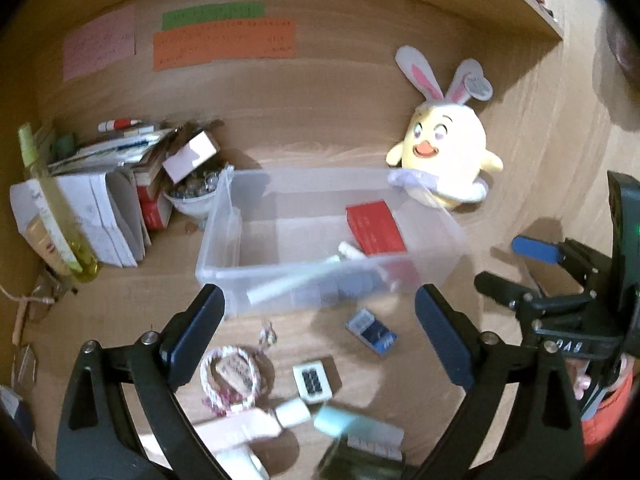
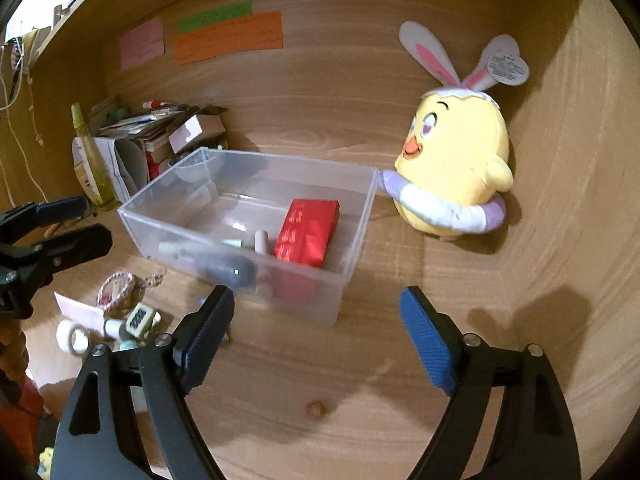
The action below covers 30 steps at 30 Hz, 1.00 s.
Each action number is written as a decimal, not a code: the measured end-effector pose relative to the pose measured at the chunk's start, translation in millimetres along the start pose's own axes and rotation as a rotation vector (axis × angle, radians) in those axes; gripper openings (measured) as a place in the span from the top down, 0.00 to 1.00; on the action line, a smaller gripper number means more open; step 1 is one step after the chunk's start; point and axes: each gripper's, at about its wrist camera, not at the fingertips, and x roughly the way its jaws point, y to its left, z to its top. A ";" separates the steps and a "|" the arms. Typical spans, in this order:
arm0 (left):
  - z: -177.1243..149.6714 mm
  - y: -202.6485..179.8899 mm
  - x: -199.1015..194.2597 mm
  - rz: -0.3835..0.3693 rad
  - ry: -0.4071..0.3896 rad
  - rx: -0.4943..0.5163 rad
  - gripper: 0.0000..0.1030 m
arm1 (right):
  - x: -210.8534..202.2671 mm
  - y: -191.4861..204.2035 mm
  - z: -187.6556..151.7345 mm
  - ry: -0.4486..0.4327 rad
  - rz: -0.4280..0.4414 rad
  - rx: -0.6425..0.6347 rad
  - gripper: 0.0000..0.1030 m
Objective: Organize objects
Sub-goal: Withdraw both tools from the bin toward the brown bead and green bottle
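Both my claws hang wide apart and hold nothing: left claw, right claw. The clear plastic bin holds a red box. Next I'd center on the blue module lying loose on the tabletop, approaching low.

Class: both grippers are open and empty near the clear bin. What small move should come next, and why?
Probably lower the left gripper onto the small blue packet lying between its open fingers: it sits loose on the desk, just outside the clear bin that already holds the red box.
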 end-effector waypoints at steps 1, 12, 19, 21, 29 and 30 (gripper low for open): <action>-3.6 -1.0 -1.1 0.003 0.003 0.003 0.06 | -1.5 -0.6 -3.4 0.002 0.000 0.002 0.19; -47.3 -3.6 -7.0 -0.001 0.057 0.002 0.06 | -6.0 -6.2 -39.9 0.057 -0.018 0.006 0.19; -66.3 -1.4 -8.1 -0.037 0.078 -0.023 0.06 | 7.9 -11.1 -55.6 0.100 -0.045 -0.007 0.19; -71.6 -2.1 -8.9 -0.033 0.086 -0.033 0.06 | 11.9 -13.5 -58.6 0.113 -0.041 -0.002 0.21; -88.9 -14.4 -20.9 -0.039 0.084 0.019 0.08 | 19.9 -11.0 -64.0 0.155 -0.013 -0.025 0.38; -91.1 -15.9 -20.8 -0.047 0.090 0.024 0.13 | 21.2 -9.6 -64.6 0.162 -0.009 -0.033 0.42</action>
